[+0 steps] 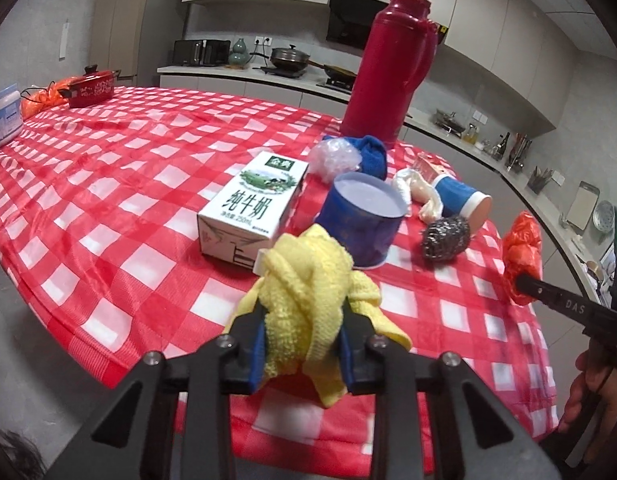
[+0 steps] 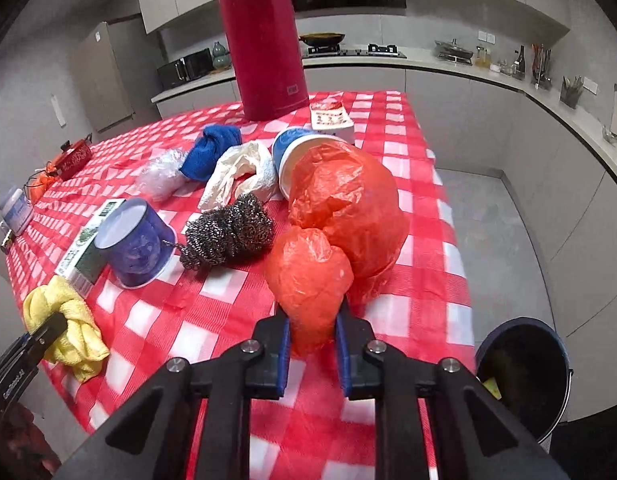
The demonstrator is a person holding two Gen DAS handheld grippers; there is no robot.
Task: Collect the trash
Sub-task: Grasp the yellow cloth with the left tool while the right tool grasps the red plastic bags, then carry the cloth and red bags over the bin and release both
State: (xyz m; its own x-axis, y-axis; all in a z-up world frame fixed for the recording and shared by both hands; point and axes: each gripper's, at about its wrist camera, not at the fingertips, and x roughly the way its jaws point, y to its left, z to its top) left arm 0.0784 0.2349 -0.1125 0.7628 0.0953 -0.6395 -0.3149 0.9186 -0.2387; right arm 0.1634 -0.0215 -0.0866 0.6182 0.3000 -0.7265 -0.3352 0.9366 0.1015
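My left gripper (image 1: 304,320) is shut on a crumpled yellow cloth (image 1: 308,280), seen again at the table's near-left edge in the right wrist view (image 2: 64,320). My right gripper (image 2: 311,316) is shut on a puffy orange plastic bag (image 2: 332,216), which also shows at the right table edge (image 1: 522,256). Between them on the red checked tablecloth (image 1: 128,184) lie a milk carton (image 1: 252,208), an upturned blue cup (image 1: 360,220), a steel scourer (image 2: 228,232), a blue cloth (image 2: 212,148), a white crumpled wrapper (image 2: 236,172) and a clear plastic wad (image 2: 160,176).
A tall red thermos (image 1: 392,68) stands at the back of the pile. A dark bin (image 2: 520,372) sits on the floor to the right of the table. A red pot (image 1: 90,88) and a white tub (image 1: 2,120) stand at the far left. Kitchen counters run behind.
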